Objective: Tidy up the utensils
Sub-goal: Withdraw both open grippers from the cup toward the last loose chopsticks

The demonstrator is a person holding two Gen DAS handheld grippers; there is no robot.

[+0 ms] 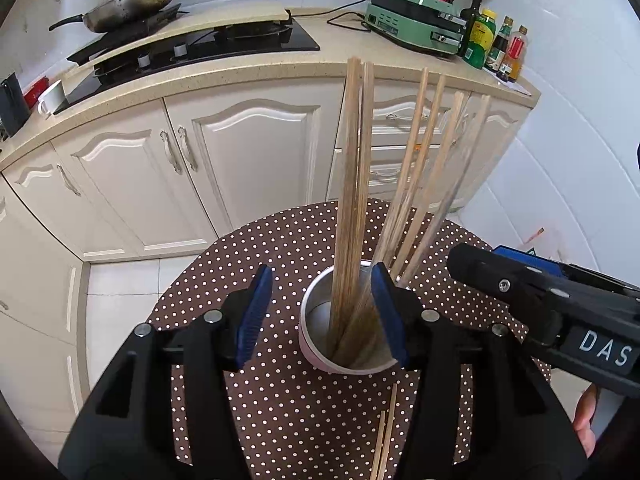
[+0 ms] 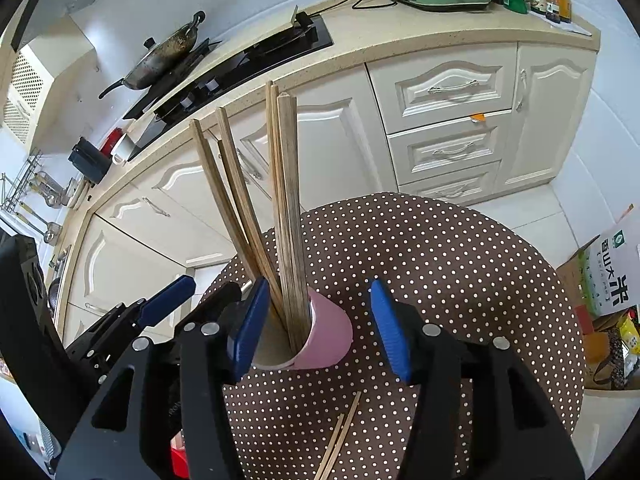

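Upright on the dotted surface [image 1: 280, 400], pink cup [image 2: 328, 336] packed with wooden chopsticks [image 1: 352, 184], two loose chopsticks [image 2: 340, 432] beside it, left gripper [image 1: 322, 316] and right gripper [image 2: 320, 326] fingers spread, pinching nothing.

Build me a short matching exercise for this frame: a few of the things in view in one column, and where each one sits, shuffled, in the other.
Things:
1. pink cup
2. bundle of chopsticks
3. loose chopsticks
4. wok

Places:
A. lying flat on the dotted cloth, nearer the camera than the cup
B. on the stove at the back
C. standing on the dotted cloth
D. upright inside the cup

Pairs: 1-C, 2-D, 3-A, 4-B
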